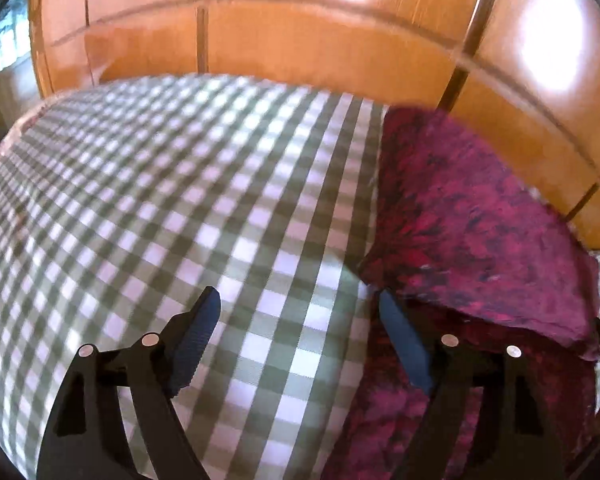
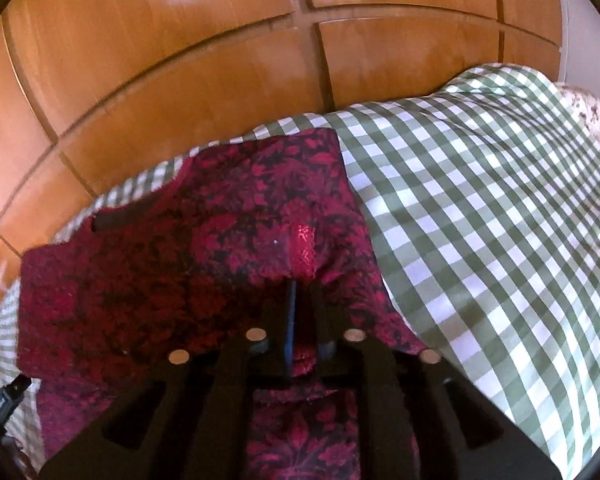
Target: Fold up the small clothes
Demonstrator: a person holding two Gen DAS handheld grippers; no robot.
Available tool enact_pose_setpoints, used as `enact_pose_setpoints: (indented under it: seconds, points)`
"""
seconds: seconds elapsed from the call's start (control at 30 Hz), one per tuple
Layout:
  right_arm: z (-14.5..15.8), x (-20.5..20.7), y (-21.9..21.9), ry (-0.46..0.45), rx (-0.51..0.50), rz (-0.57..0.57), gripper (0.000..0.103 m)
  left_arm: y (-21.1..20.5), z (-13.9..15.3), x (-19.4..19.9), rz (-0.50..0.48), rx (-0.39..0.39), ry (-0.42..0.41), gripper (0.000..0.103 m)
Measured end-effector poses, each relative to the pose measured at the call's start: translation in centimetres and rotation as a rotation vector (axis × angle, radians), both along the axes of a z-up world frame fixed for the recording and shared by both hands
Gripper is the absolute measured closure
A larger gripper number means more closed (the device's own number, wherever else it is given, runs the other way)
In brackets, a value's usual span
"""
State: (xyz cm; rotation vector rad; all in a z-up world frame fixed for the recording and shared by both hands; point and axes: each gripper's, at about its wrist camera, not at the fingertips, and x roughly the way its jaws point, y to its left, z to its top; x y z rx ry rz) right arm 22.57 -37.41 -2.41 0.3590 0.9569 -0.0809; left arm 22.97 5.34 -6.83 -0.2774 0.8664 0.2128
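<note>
Lying on the green-and-white checked cloth (image 2: 480, 216) is a dark red garment with a flower pattern (image 2: 228, 216), partly folded over itself. The cloth covers a soft surface (maybe a bed, hard to tell). Behind it stand shiny orange-brown wooden cupboard doors (image 2: 180, 80).

The right hand-held gripper (image 2: 300, 300) has its fingers almost together, with a fold of the red garment pinched up between them. The left hand-held gripper (image 1: 300, 320) is spread wide with nothing in it; its one finger (image 1: 404, 340) sits right at the garment's edge, the other over the checks.
</note>
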Motion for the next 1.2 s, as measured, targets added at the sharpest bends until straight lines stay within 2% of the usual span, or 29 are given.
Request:
enact_pose_setpoints:
  seconds: [0.03, 0.07, 0.17, 0.33, 0.4, 0.47, 0.57, 0.6, 0.67, 0.73, 0.83, 0.93, 1.03, 1.2]
  points:
    - [0.5, -0.3, 0.0, -0.011, -0.004, -0.009, 0.064, 0.1, 0.5, -0.4, -0.004, -0.002, -0.021, 0.022]
    - [1.4, -0.9, -0.1, -0.039, -0.011, -0.020, 0.053, 0.1, 1.1, -0.7, -0.011, -0.006, -0.048, 0.022]
    - [3.5, -2.2, 0.7, -0.113, -0.017, 0.015, 0.052, -0.6, 3.0, -1.3, -0.061, -0.023, -0.133, 0.022]
    - [3.9, -2.5, 4.0, -0.124, 0.003, 0.130, 0.050, -5.0, 4.5, 0.1, -0.281, -0.053, -0.202, 0.022]
    - [3.1, -1.7, 5.1, -0.099, -0.004, 0.151, 0.048, -6.7, 4.0, 1.3, -0.353, -0.052, -0.183, 0.022]
    - [1.9, -0.8, 5.5, -0.069, -0.001, 0.152, 0.046, -7.7, 2.9, 2.6, -0.378, -0.054, -0.140, 0.022]
    - [-0.1, 0.5, 5.9, -0.019, -0.041, 0.153, 0.044, -8.2, -0.7, 5.0, -0.368, -0.046, -0.002, 0.022]
    - [-0.7, 0.7, 6.0, -0.011, -0.048, 0.159, 0.044, -8.0, -1.3, 5.1, -0.370, -0.057, -0.006, 0.022]
    - [-1.2, 0.6, 6.1, -0.036, -0.064, 0.167, 0.043, -7.7, -0.8, 4.5, -0.373, -0.077, -0.034, 0.022]
    - [-1.4, 0.3, 6.1, -0.053, -0.060, 0.164, 0.042, -6.3, 0.3, 3.5, -0.365, -0.155, -0.078, 0.022]
    - [-1.4, 0.2, 6.0, -0.059, -0.058, 0.163, 0.042, -3.0, 1.7, 3.4, -0.296, -0.257, -0.123, 0.022]
    - [-1.4, 0.2, 6.0, -0.064, -0.064, 0.164, 0.042, 0.1, 1.9, 5.9, -0.222, -0.352, -0.094, 0.022]
    - [-1.4, 0.0, 5.9, -0.071, -0.063, 0.163, 0.042, 2.0, 1.8, 8.9, -0.191, -0.428, -0.062, 0.022]
    - [-1.4, -0.2, 6.0, -0.080, -0.068, 0.165, 0.042, 3.0, 0.4, 13.1, -0.173, -0.504, 0.017, 0.022]
